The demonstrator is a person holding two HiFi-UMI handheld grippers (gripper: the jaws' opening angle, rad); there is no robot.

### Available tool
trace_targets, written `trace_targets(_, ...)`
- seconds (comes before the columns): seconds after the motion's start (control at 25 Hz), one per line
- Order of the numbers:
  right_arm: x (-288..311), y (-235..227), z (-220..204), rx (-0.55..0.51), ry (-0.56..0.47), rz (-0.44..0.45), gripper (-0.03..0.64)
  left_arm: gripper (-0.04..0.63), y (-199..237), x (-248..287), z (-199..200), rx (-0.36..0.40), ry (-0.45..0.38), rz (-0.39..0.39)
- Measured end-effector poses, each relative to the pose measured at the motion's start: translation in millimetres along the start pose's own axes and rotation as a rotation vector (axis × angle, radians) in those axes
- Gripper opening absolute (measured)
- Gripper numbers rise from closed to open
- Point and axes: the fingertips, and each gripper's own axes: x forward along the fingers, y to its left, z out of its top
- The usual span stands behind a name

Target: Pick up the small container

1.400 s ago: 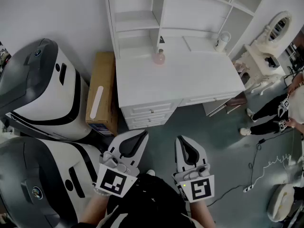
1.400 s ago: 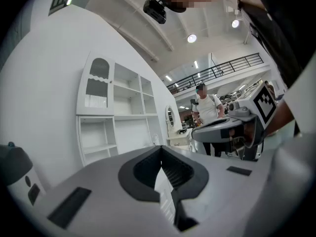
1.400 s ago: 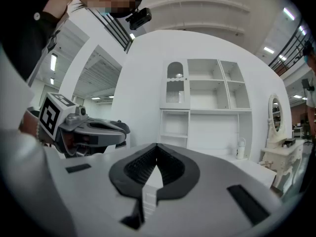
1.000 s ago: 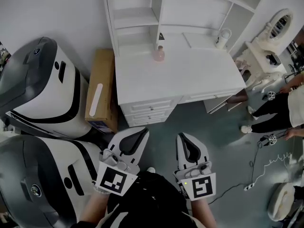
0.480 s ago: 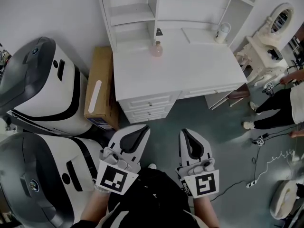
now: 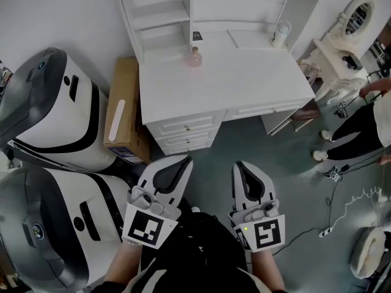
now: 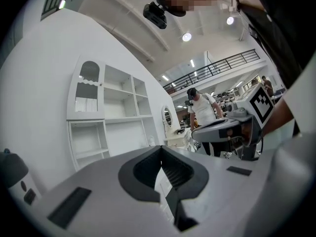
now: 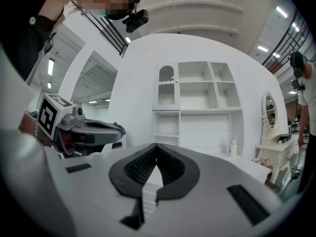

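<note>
Now, head view, counter: the white counter [image 6: 244, 84] with drawers stands ahead across open floor, and its shelf unit [image 6: 156, 11] backs onto the wall.
Head view, small container: a small pink container [image 6: 194, 57], probably the task's thing, stands at the counter's back left, just in front of the shelf unit. A white bottle [image 6: 280, 34] stands at the back right, well apart from it.
Head view, grippers: the left hand-held gripper [image 6: 185, 159] and right hand-held gripper [image 6: 239, 163] are held low, side by side near the body. They point at the counter but are well short of it. I judge this a carrying hold for the approach.
Left gripper view, jaws: clenched together on nothing, with the shelf unit beyond.
Right gripper view, jaws: likewise clenched and empty. The white bottle shows on the counter ahead; the pink container does not show.
Change: since the earlier head pictures the counter has slid left and up in the view. The bystander [image 6: 360, 124] at the right has shifted. Both hand-held grippers keep the same clenched, low hold, and the reach has not begun.
</note>
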Motion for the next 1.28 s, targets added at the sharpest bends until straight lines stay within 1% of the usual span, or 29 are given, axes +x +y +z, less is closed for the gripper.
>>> trace_targets(0.28,-5.2,-13.5,-5.4,0.011,0.015,-0.014,0.002,0.002,-4.4,6.7,0.9,0.002,-0.001,-0.001)
trace_targets(0.64,7.2,-28.1,-10.6,0.005,0.021,-0.033,0.002,0.002,4.1,28.5,-4.7,-0.003,-0.021,-0.017)
trace_targets(0.84,24.3,-40.9,-12.1,-0.009,0.031,-0.034,0.002,0.002,16.4,52.5,-9.5,-0.020,-0.032,-0.026)
trace_targets(1.04,47.6,-58.9,-11.7,-0.024,0.037,-0.032,0.002,0.002,28.2,82.2,-9.6,-0.019,-0.043,-0.044)
trace_targets(1.28,82.9,-81.3,-11.5,-0.019,0.045,-0.022,0.002,0.002,53.9,120.5,-13.2,-0.023,-0.047,-0.049)
